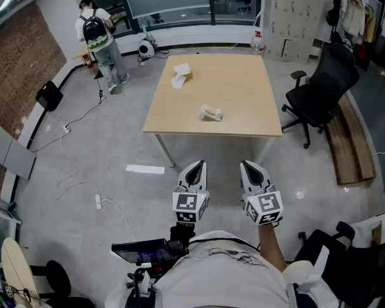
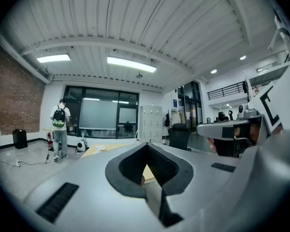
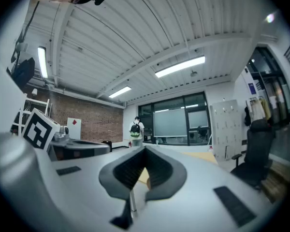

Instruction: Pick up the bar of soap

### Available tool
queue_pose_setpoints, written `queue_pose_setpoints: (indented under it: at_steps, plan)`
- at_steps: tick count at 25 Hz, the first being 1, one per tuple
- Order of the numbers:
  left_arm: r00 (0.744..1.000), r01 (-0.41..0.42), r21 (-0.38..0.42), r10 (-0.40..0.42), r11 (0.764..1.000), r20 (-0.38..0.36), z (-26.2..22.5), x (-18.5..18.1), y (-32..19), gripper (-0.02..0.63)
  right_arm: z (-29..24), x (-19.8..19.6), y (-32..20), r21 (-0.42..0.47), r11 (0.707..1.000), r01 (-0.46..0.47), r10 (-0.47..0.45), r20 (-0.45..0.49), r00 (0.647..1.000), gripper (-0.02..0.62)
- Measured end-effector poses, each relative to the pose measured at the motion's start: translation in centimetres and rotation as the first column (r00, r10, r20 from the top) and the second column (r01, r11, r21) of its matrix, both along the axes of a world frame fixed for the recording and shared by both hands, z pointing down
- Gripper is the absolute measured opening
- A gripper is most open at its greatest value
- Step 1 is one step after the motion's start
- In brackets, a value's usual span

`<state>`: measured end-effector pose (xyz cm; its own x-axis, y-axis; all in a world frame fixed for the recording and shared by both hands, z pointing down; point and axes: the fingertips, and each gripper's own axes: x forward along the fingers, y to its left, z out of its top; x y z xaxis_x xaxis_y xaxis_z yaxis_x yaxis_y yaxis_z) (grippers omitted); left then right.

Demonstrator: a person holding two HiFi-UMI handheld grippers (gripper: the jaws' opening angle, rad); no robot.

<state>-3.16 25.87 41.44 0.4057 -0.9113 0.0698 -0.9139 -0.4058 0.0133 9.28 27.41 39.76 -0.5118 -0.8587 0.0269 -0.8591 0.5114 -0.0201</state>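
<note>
— Wooden table (image 1: pixel 244 95) fills the upper middle of the head view, and we stand well back from it. Where are our tools?

— Both sit at the lower centre of the frame, close to our body and pointing level toward the table. The left gripper (image 1: pixel 194 171) has its jaws together with nothing between them, and its own view shows the dark pads meeting. The right gripper (image 1: pixel 251 168) is the same: jaws closed and empty.

— And the bar of soap (image 1: pixel 211 113)?

— It is a small pale lump lying flat on the table's near half, just above the frame's centre and well apart from both grippers. A larger white thing (image 1: pixel 181 74) lies further up and to the left. We cannot tell what that is, and it is not ours to take.

— How do we expect the soap to handle?

— We judge it light and hard, but slick, with rounded edges that could squirt out of a pinch. It lies low, so the jaws must open first and come down close to the tabletop.

— Where do we take hold?

— Across its narrow width at the middle, with the pads flat on the two long sides. We should squeeze firmly but not hard.
</note>
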Motion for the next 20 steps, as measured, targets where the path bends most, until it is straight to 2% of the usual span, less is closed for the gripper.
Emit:
queue_pose_setpoints:
  at_steps: [20]
  plan:
    - [1.000, 0.023, -0.065, -0.023, 0.998, 0.000, 2.2, 1.4, 0.2, 0.000, 2.1, 1.0, 0.1, -0.055, 0.998, 0.037, -0.037, 0.000, 0.999, 0.005]
